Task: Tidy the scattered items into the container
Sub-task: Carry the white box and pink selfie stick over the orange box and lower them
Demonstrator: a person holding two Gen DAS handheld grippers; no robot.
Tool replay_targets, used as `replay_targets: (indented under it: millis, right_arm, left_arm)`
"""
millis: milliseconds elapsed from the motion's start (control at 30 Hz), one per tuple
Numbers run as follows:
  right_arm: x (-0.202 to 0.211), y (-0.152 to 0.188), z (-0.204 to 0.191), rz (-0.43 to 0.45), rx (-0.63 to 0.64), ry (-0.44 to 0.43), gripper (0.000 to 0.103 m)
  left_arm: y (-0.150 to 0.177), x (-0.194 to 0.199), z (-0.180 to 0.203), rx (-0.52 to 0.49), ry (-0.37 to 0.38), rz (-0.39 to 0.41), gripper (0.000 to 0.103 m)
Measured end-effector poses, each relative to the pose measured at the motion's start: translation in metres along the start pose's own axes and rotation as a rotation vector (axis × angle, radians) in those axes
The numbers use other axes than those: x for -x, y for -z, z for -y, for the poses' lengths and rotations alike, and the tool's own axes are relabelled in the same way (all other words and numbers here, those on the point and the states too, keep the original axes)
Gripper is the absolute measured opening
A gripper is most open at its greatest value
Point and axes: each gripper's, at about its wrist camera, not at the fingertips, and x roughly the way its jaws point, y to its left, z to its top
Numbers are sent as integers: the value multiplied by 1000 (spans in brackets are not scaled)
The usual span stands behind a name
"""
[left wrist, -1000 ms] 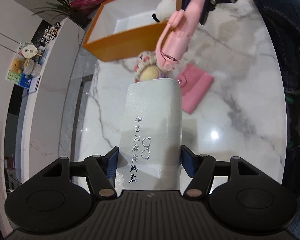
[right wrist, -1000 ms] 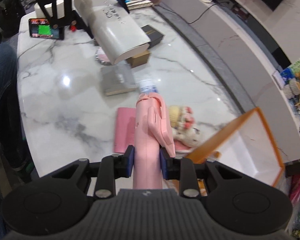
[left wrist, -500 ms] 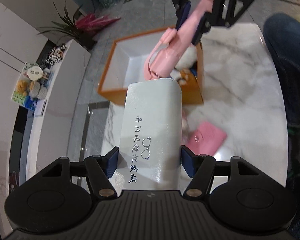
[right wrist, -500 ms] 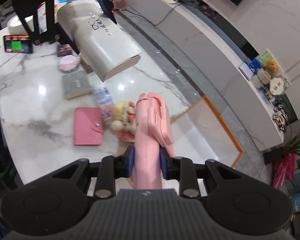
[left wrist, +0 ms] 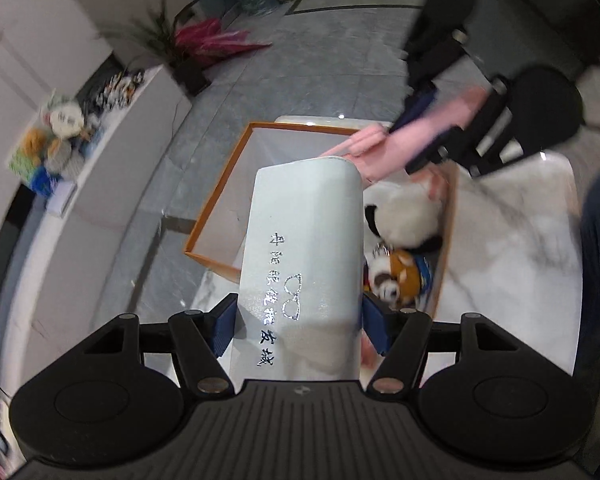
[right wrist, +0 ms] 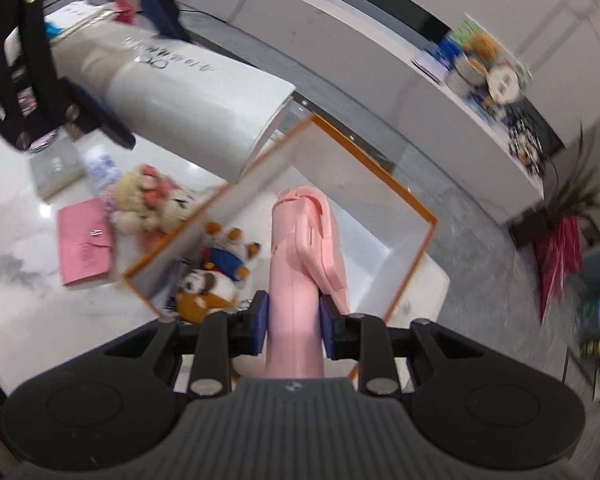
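Observation:
My left gripper (left wrist: 300,322) is shut on a white glasses case (left wrist: 304,248) with silver lettering, held above the orange box (left wrist: 216,196). My right gripper (right wrist: 294,316) is shut on a pink folded device (right wrist: 304,248), also over the orange box (right wrist: 412,264). Inside the box lie a panda plush (left wrist: 408,216) and a brown and white plush (left wrist: 396,276), the same brown plush (right wrist: 208,288) showing in the right wrist view. The right gripper (left wrist: 424,140) and its pink device (left wrist: 428,128) hang over the box's far side. The white case (right wrist: 196,108) crosses the box's left corner.
On the marble table (right wrist: 28,280) left of the box lie a pink wallet (right wrist: 84,248), a flower plush (right wrist: 148,200), a grey book (right wrist: 58,168) and a small patterned bottle (right wrist: 100,168). A white ledge (left wrist: 112,152) with toys and a potted plant (left wrist: 204,44) lie beyond the table edge.
Both grippers have carried their loads from above the table to above the orange box. The box now sits under both loads, and the plush toys inside it have come into view.

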Motion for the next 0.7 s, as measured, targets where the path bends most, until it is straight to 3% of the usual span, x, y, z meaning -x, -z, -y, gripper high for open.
replay_targets:
  millis: [367, 533, 700]
  right_arm:
    - [-57, 14, 37, -51, -162, -3, 29]
    - [-79, 15, 48, -58, -231, -18, 29]
    - [-95, 17, 59, -57, -292, -27, 29]
  left_arm:
    - [-39, -68, -33, 271, -3, -98, 75]
    - [-46, -93, -49, 458, 42, -101, 75]
    - [-49, -115, -72, 645, 33, -129, 75]
